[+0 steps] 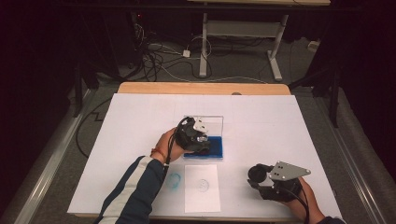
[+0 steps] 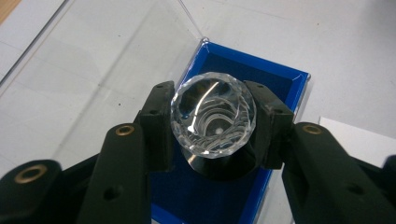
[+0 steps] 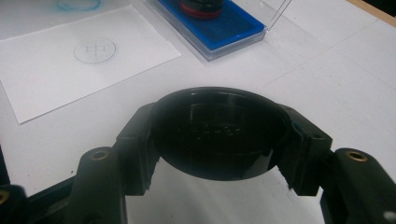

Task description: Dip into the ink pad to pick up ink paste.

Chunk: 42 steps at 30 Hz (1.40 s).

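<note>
stamp: a stamp w/ faceted clear handle (image 2: 213, 116), held over the blue ink pad (image 2: 261, 79) in its clear case, near mid tabletop, slightly toward the far edge.
L gripper (image 1: 201, 138): clamped on the clear handle, pads on both flanks, over the ink pad.
R gripper (image 3: 219, 135): closed round a black round cap (image 3: 219, 126), near the tabletop's front right corner.
handling: handle looks like hard acrylic or glass; prob. light, stiff, slick on the facets, could chip or twist out if squeezed off-centre. Best hold = across the widest girth, as now. Cap: light, rigid, thin rim; grip across its diameter.
paper (image 1: 202, 187): white sheet by the front edge, faint round print on it; blue smudge (image 1: 174, 180) on the tabletop just left of it.
L gripper view gives: facets, pad contact; high view has the hand in front.
R gripper view gives: cap's hollow inside, print on paper (image 3: 95, 50), red band on the stamp base (image 3: 201, 10).
high view gives: layout of both hands.
</note>
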Tool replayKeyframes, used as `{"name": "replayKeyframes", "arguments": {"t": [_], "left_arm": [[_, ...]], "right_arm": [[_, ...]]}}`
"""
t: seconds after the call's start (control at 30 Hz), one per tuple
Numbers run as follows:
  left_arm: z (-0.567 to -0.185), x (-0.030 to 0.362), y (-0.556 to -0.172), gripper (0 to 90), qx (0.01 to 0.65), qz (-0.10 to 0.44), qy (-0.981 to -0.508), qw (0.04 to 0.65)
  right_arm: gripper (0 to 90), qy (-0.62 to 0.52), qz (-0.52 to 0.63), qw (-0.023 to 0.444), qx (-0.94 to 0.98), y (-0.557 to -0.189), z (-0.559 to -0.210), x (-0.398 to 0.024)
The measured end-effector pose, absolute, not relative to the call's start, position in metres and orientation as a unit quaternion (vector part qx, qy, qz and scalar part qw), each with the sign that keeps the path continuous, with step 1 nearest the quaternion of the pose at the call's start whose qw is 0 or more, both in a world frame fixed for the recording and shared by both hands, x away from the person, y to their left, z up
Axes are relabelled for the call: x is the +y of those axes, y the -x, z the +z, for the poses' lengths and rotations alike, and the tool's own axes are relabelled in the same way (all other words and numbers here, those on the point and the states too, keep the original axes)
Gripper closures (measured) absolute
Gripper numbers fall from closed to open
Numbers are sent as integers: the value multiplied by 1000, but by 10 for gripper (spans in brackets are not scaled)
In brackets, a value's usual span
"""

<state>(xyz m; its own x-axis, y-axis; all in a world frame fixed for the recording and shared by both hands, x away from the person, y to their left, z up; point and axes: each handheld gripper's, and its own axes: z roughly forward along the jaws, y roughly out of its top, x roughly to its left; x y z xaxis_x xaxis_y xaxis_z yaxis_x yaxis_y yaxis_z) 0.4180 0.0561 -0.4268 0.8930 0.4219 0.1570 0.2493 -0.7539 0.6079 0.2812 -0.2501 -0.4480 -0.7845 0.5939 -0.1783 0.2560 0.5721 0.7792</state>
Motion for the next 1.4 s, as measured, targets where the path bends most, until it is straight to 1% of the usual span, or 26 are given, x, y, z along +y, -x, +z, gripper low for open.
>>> {"name": "replayKeyframes", "arguments": {"t": [0.17,0.43,0.57,1.03,1.3,1.4], "left_arm": [[-428,55,-417,549,178,150,-925,301],[-429,56,-419,549,190,146,-920,311],[-429,53,-415,548,187,155,-922,301],[-428,52,-415,548,188,159,-923,295],[-424,59,-421,549,202,134,-922,303],[-415,60,-421,550,200,142,-921,304]], "right_arm": [[386,-247,391,214,860,-281,-448,-250],[386,-247,388,212,862,-281,-449,-250],[386,-247,389,212,862,-281,-449,-250],[386,-244,393,209,862,-281,-449,-249],[386,-225,395,212,865,-278,-447,-246],[386,-226,395,211,865,-279,-448,-247]]}}
